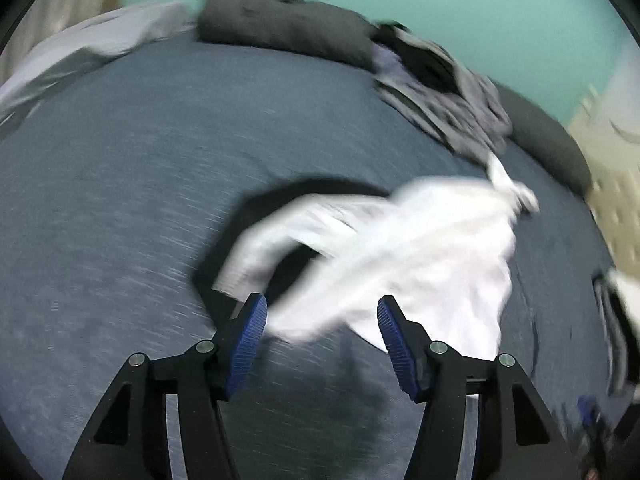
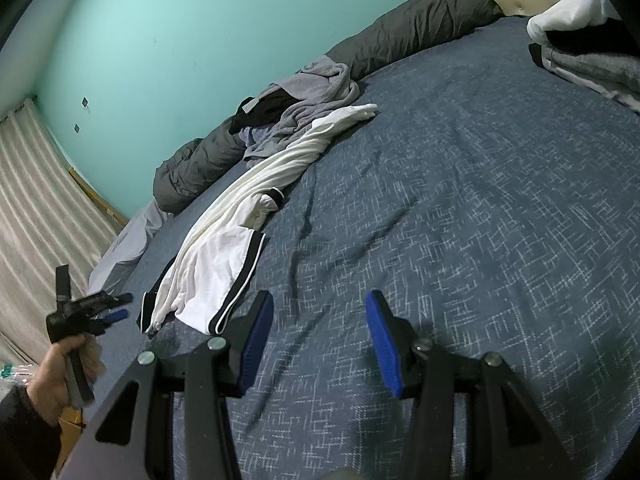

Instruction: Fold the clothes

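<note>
- We see a bed [image 2: 460, 208] covered in a dark blue bedspread with a fine white crosshatch weave, lightly creased near its middle.
- A white garment [image 2: 224, 248] with black-and-white striped trim lies stretched in a long, rumpled band along the bed's far side; its cloth looks thin and soft.
- Its far end touches a heap of grey and black clothes [image 2: 304, 96] that rests against a puffy dark grey duvet roll [image 2: 408, 32].
- A folded stack [image 2: 584, 48] of white, black and grey cloth sits at the bed's corner, cut off by the frame edge.
- The left gripper [image 1: 322, 344] has its blue ribbed jaws apart and empty above the bedspread, the garment just beyond them.
- The right gripper [image 2: 320, 340] likewise has its jaws apart, with nothing between them.
- The left wrist view is smeared by motion, so we cannot make out the garment's trim or folds there.
- A hand [image 2: 60, 372] grips the left tool's handle.
</note>
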